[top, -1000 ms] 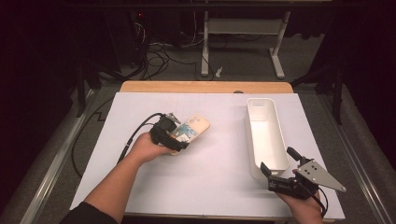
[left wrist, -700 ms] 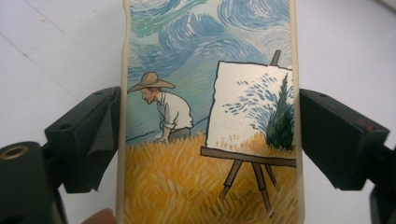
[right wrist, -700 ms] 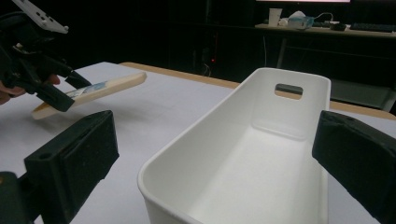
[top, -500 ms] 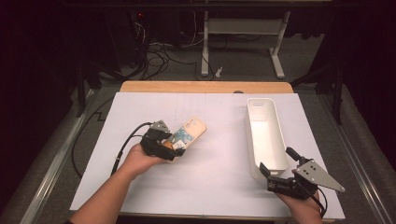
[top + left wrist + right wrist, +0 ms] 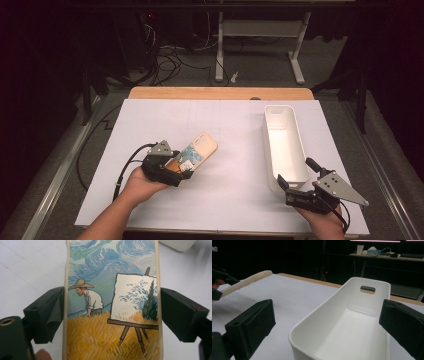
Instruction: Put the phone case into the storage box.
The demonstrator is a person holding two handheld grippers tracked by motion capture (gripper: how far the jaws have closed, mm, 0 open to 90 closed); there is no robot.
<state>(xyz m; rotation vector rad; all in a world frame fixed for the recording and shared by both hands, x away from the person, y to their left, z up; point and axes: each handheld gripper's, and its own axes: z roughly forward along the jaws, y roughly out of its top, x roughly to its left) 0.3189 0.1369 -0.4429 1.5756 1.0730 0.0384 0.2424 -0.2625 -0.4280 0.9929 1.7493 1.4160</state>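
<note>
left gripper (image 5: 186, 169) clamps phone case (image 5: 197, 152); white bin (image 5: 285, 145) well apart, right.

No text, label, brand, number or sign can be read anywhere. The phone case (image 5: 112, 300) is printed with a painted picture alone, without lettering. Beside it, the white bin (image 5: 285, 145) is left unmarked.

A phone case (image 5: 196, 151) lies on the table's (image 5: 235, 175) left half, well apart from the bin (image 5: 286, 148) on the right.
</note>
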